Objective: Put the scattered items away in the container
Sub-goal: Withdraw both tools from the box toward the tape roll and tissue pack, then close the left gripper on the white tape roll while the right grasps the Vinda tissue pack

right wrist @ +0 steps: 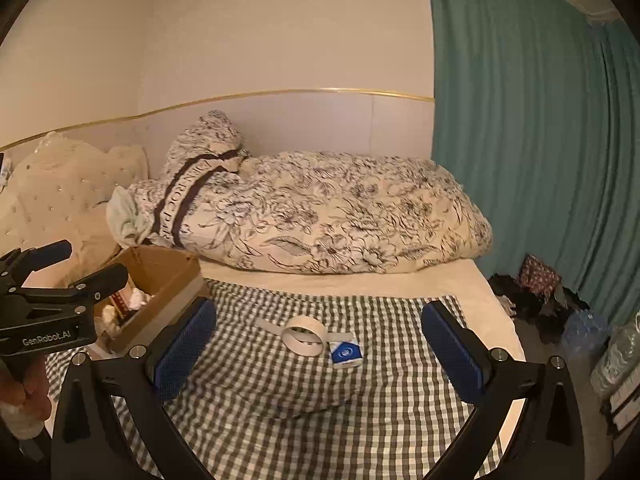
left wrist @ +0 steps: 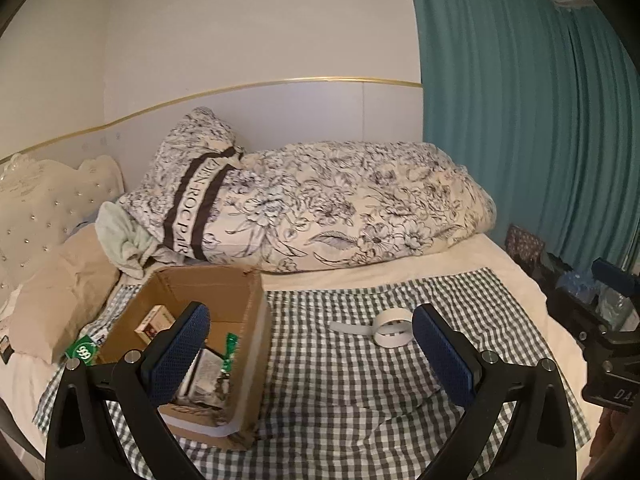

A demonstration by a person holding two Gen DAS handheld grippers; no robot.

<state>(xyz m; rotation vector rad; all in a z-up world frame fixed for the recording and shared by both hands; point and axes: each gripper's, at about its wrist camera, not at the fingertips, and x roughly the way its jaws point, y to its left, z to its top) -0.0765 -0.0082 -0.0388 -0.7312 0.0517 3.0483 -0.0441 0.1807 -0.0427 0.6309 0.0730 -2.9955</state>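
Cardboard box: on checked cloth, holding small packets.
Tape roll: white ring, on cloth beside blue-white packet.
Left gripper: spread wide, empty.
Right gripper: spread wide, empty.

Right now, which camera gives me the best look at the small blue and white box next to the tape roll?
The right wrist view: the small box lies in the open on the checked cloth, just right of the tape roll, label up. In the left wrist view the left gripper's right finger seems to cover that spot; only the tape roll shows.
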